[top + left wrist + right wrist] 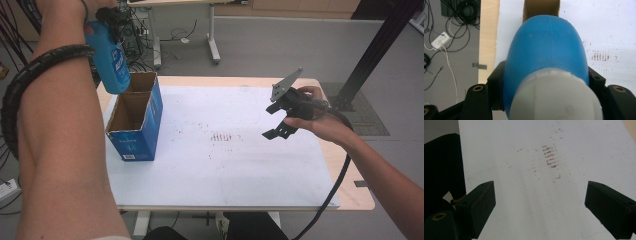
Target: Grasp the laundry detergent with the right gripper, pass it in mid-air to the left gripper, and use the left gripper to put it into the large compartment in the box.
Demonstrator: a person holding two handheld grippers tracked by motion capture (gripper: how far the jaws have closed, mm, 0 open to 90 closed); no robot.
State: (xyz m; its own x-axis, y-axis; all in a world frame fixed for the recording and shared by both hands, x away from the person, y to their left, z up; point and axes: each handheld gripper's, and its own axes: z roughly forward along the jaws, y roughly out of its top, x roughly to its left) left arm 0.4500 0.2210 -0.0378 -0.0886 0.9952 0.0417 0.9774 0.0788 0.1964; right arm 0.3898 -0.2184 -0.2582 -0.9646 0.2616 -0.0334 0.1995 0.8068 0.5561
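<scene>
Bottle [544, 50]: blue, white cap, upright

There is 1 blue bottle [111, 60] with 1 white cap [555, 97]. There is 1 open blue cardboard box [136, 131], and it has 2 compartments. There is 1 tabletop [345, 197], covered by 1 white sheet [240, 170] that carries 1 patch of reddish-brown marks [225, 136]. There are 2 grippers: 1 left gripper [107, 17] and 1 right gripper [281, 120], each with 2 black jaws, making 4 jaws in all. On top of the right gripper sits 1 grey three-cornered plate [286, 84]. There are 2 forearms coming in from below.
</scene>
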